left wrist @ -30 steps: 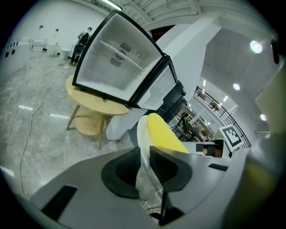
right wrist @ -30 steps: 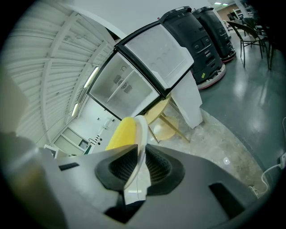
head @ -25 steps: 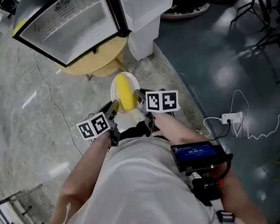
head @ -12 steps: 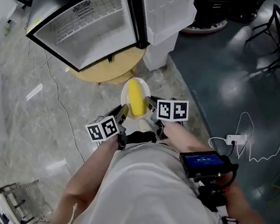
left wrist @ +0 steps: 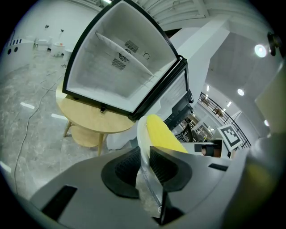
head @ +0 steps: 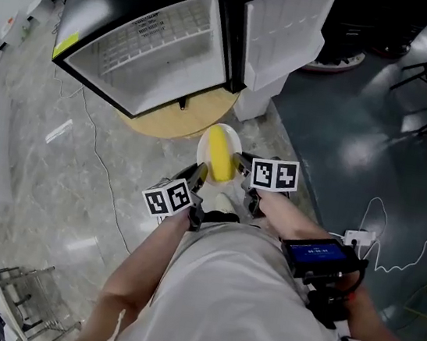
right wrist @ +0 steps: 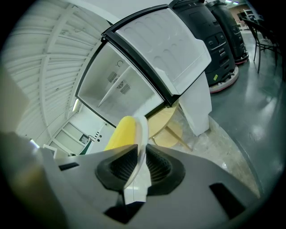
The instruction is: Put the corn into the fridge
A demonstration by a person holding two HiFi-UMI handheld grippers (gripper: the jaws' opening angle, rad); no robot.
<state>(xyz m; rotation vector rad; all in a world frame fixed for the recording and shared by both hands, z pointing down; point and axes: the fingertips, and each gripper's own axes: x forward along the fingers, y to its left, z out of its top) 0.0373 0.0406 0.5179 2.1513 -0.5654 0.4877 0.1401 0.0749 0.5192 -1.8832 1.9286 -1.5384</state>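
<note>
Corn (head: 221, 153) lies along the middle of a white plate (head: 206, 143), carried in the air between the two claws. The left claw (head: 197, 175) is clenched on the plate's near-left rim and the right claw (head: 240, 162) on its near-right rim; each gripper view shows the pads pressed against the thin white edge.

Over the last second the person has walked the plate closer. The fridge (head: 152, 47) now fills more of the head view, and the plate reaches the near edge of the round bench (head: 177, 121) that the fridge stands on. The grip has not altered, and the corn has not shifted on the plate.

The fridge's door (head: 285, 26) stands swung wide and its inside looks bare, so the way in seems free. The carry looks well advanced. What remains is probably to raise the plate level with the opening and slide it in without tipping the loose corn off.
</note>
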